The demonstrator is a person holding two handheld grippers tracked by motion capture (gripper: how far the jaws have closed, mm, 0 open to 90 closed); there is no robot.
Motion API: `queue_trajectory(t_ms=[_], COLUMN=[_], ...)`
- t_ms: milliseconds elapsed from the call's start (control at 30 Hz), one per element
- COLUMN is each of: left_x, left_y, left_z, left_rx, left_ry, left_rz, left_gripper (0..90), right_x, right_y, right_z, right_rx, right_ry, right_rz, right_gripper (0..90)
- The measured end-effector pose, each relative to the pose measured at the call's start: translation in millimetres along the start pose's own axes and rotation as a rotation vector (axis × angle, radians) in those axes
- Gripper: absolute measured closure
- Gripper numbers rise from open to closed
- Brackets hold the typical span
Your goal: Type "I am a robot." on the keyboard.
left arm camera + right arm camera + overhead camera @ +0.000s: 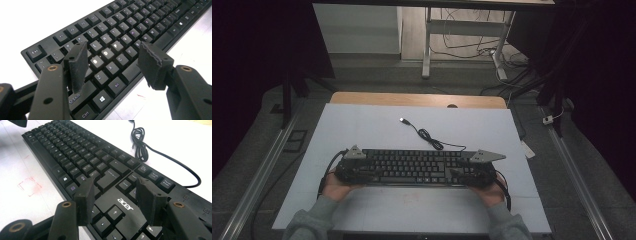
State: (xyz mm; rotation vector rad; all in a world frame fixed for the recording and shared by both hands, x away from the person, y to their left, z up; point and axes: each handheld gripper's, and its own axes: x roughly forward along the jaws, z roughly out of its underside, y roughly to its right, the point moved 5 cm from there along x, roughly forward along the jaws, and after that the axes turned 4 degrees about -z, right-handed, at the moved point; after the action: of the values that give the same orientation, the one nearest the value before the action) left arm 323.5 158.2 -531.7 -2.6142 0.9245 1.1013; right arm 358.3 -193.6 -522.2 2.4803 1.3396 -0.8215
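Observation:
A black Acer keyboard [412,166] lies across the white table sheet [362,125], close to the person. Its cable [428,135] runs in a coil toward the back and ends in a loose USB plug [403,120]. My left gripper [371,175] hovers over the keyboard's left end. In the left gripper view, my left gripper [113,47] stands open above the letter keys [107,53], with nothing between the pads. My right gripper [458,175] is over the keyboard's right end. It [115,182] is open above the arrow keys and the Acer logo [125,204], gripping nothing.
A faint red square mark [30,186] is on the sheet in front of the keyboard. The wooden table edge [417,99] shows behind the sheet. Beyond it are a desk frame [427,45] and floor cables [472,47]. Metal rails [262,170] flank the table.

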Motion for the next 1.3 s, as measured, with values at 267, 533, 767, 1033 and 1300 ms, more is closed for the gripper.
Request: queue_trajectory(t_ms=[267,533,767,1033,1300], left_x=[0.1,0.0,-0.2,1.1,2.0], left_y=[-1.6,-1.7,-3.6,-2.2,-2.7], left_z=[0.0,-0.2,-0.1,-0.7,-0.6], left_rx=[-0.003,-0.004,-0.007,-0.008,-0.012], left_ry=[0.0,0.002,0.005,0.002,-0.003], left_rz=[-0.001,0.0,-0.001,-0.002,-0.008], left_gripper=[40.5,40.2,39.7,38.5,36.1], right_x=[0.1,3.5,5.8,12.7,22.3], right_y=[-2.8,-6.9,-11.3,-17.3,-21.7], right_z=[-5.3,-13.0,-20.5,-31.3,-39.1], right_rx=[-0.009,-0.018,-0.022,-0.019,-0.006], right_ry=[0.013,0.022,0.028,0.034,0.026], right_rz=[-0.013,-0.027,-0.04,-0.061,-0.074], right_gripper=[49.8,49.8,49.9,50.3,50.9])
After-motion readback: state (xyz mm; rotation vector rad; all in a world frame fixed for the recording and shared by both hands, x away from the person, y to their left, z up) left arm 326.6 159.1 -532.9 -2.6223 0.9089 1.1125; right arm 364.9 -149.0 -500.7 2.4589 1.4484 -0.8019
